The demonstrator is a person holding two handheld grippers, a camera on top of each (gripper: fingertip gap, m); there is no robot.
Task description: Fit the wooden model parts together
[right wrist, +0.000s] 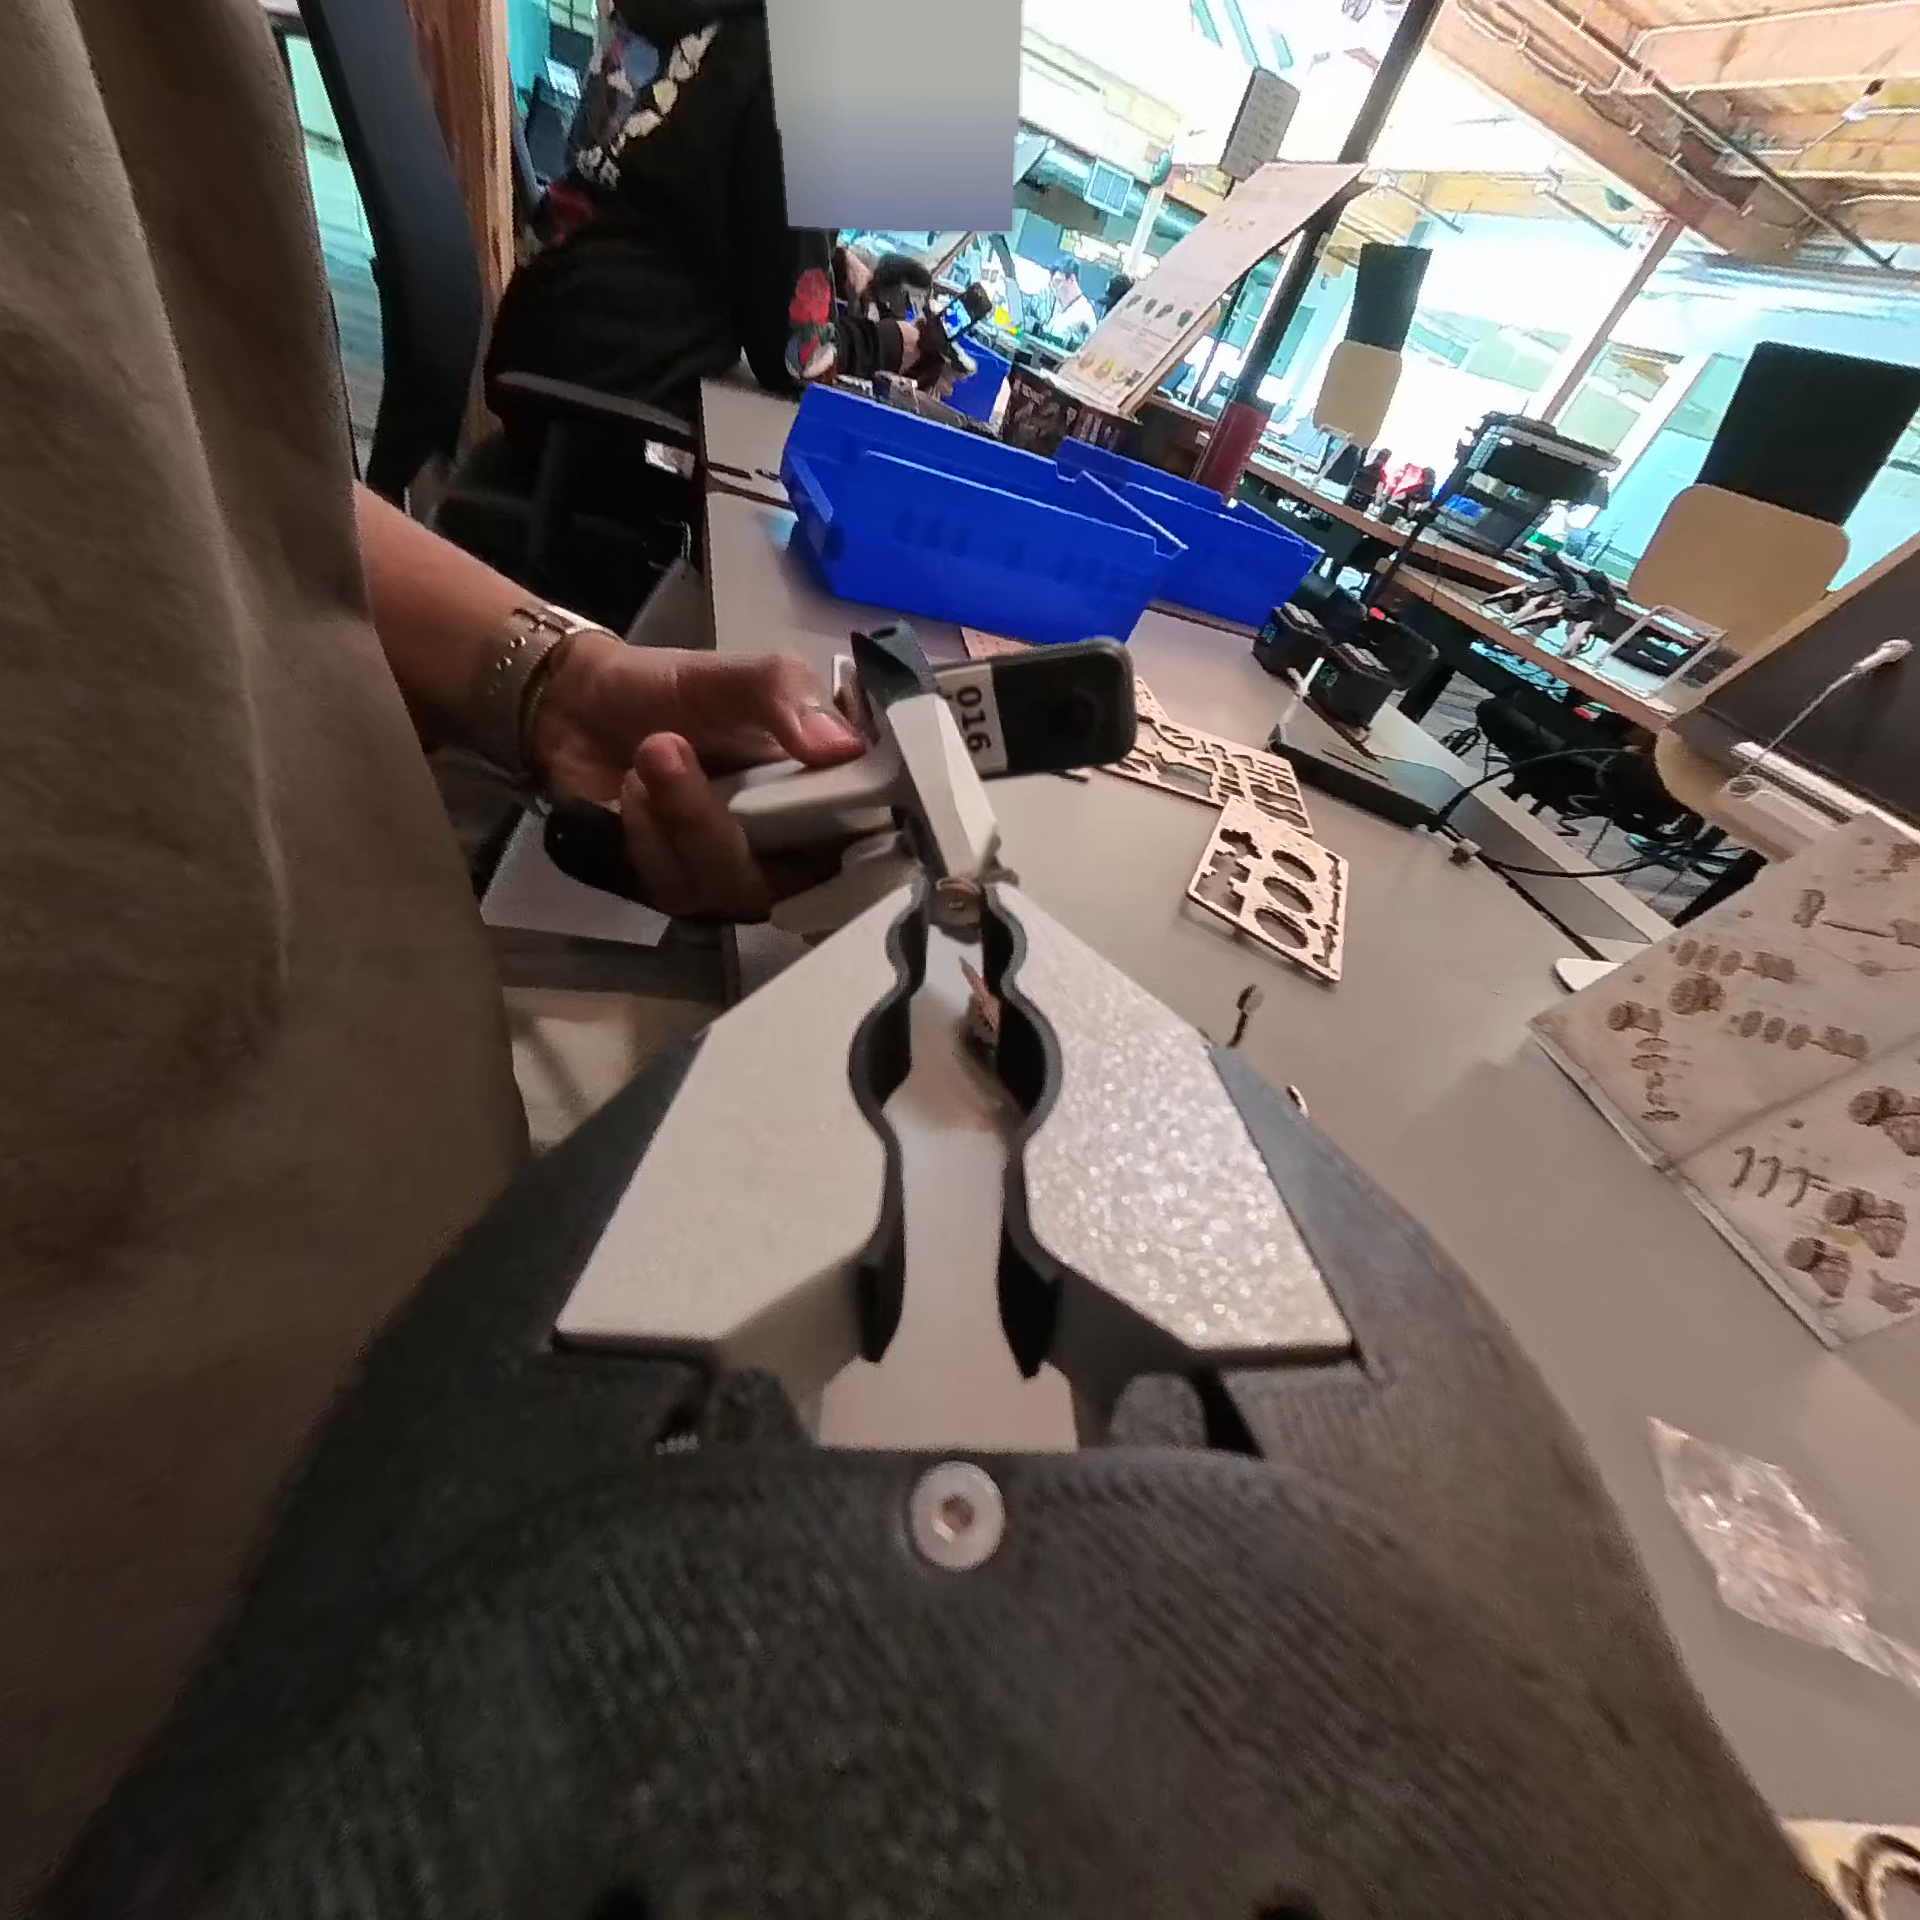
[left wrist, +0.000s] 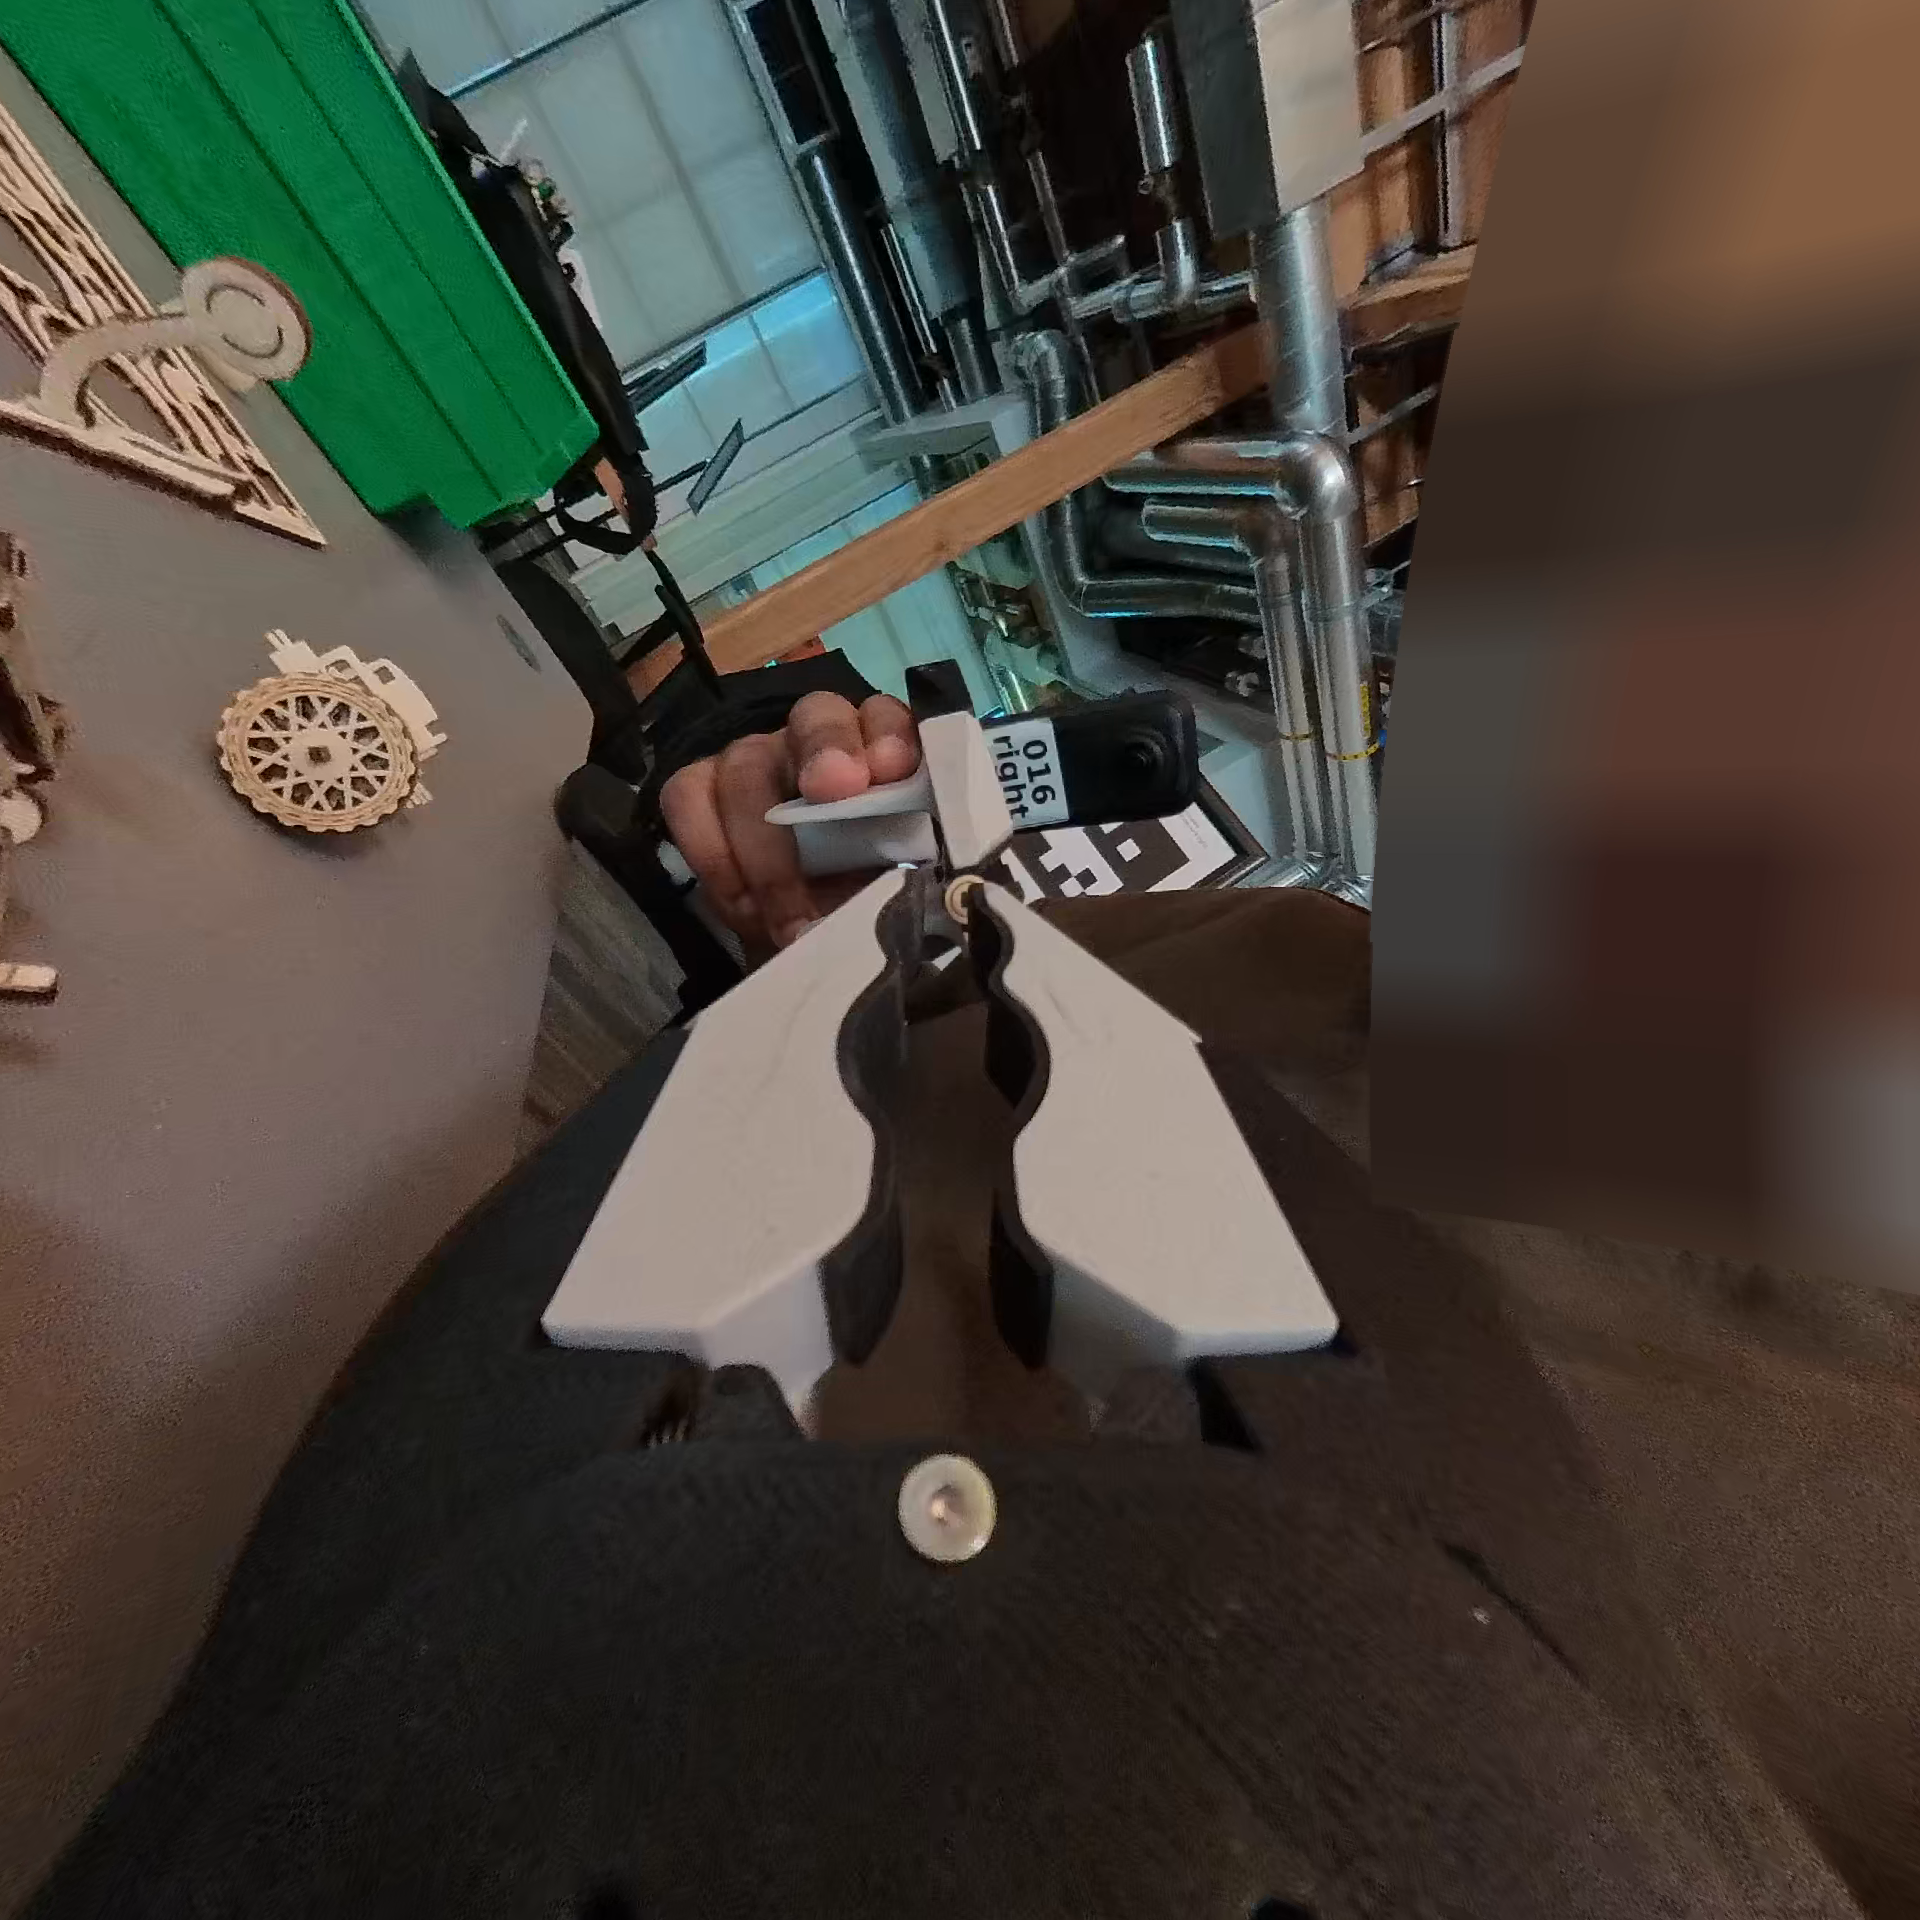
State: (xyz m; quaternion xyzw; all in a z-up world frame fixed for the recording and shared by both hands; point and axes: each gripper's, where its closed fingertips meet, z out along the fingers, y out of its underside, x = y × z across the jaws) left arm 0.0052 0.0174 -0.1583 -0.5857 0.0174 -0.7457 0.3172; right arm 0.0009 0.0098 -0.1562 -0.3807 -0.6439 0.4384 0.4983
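My two grippers meet tip to tip in the air over the grey table (right wrist: 1403, 1091). My left gripper (left wrist: 943, 896) has its fingers closed down on a small pale wooden part (left wrist: 966, 891) at the tips. The right gripper faces it in the left wrist view (left wrist: 961, 831), held by a hand (left wrist: 790, 821). My right gripper (right wrist: 956, 902) is closed on a small wooden part (right wrist: 958, 894), and a thin wooden sliver (right wrist: 982, 1013) sits between its fingers. The left gripper (right wrist: 940, 800) touches that same spot from the far side. The joint between the parts is mostly hidden.
A wooden gear wheel (left wrist: 312, 753) and a laser-cut sheet (left wrist: 135, 416) lie on the table by a green bin (left wrist: 312, 208). Cut-out wooden sheets (right wrist: 1268, 894), blue bins (right wrist: 987, 530), instruction pages (right wrist: 1766, 1091) and a clear bag (right wrist: 1766, 1558) lie nearby. A person sits behind. Left and right tips are no more than a few centimetres apart. About 12 cm separates my left fingertips from the wooden gear wheel (left wrist: 312, 753).
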